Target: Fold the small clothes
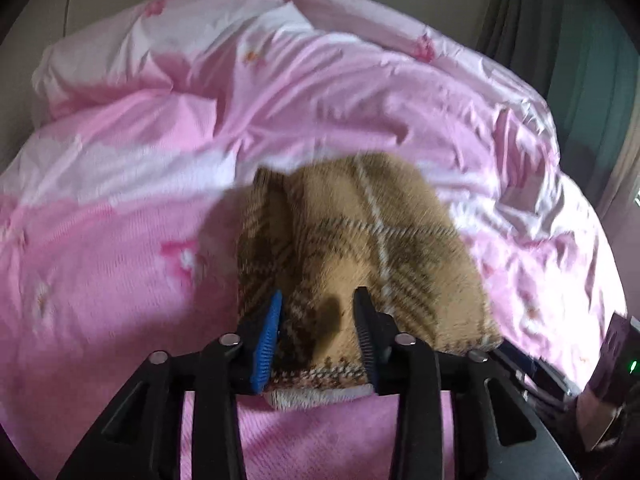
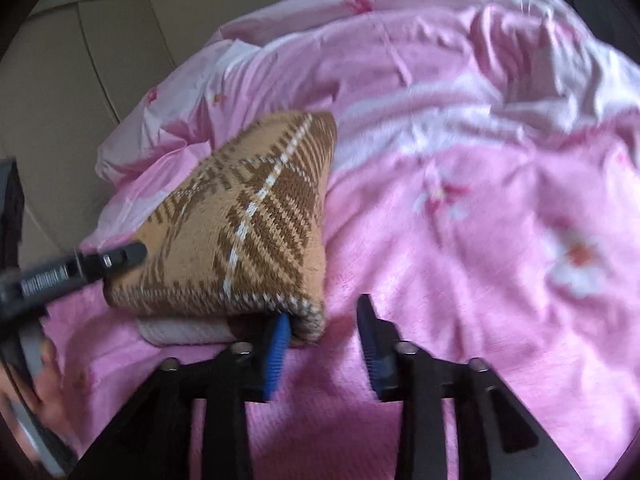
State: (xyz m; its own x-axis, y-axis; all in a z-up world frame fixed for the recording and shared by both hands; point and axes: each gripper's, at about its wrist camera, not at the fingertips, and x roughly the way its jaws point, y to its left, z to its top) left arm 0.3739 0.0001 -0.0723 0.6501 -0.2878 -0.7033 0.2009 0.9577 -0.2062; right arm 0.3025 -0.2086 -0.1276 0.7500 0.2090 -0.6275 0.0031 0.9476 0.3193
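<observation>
A tan and brown plaid knitted garment [image 1: 360, 248] lies folded in a thick bundle on the pink bed cover, with a white ribbed hem at its near edge. My left gripper [image 1: 318, 300] is open with its jaws astride the bundle's near end. In the right wrist view the same garment [image 2: 248, 224] sits at the left. My right gripper [image 2: 324, 316] is open and empty; its left finger touches the bundle's near right corner. The left gripper's finger [image 2: 120, 258] shows at the bundle's left edge.
A rumpled pink floral duvet [image 1: 280, 92] covers the bed and rises in folds behind the garment. A beige wall or headboard [image 2: 80, 80] stands at the left. Grey-green curtains [image 1: 560, 40] hang at the right. The other hand-held gripper's body [image 1: 616, 352] is at the lower right.
</observation>
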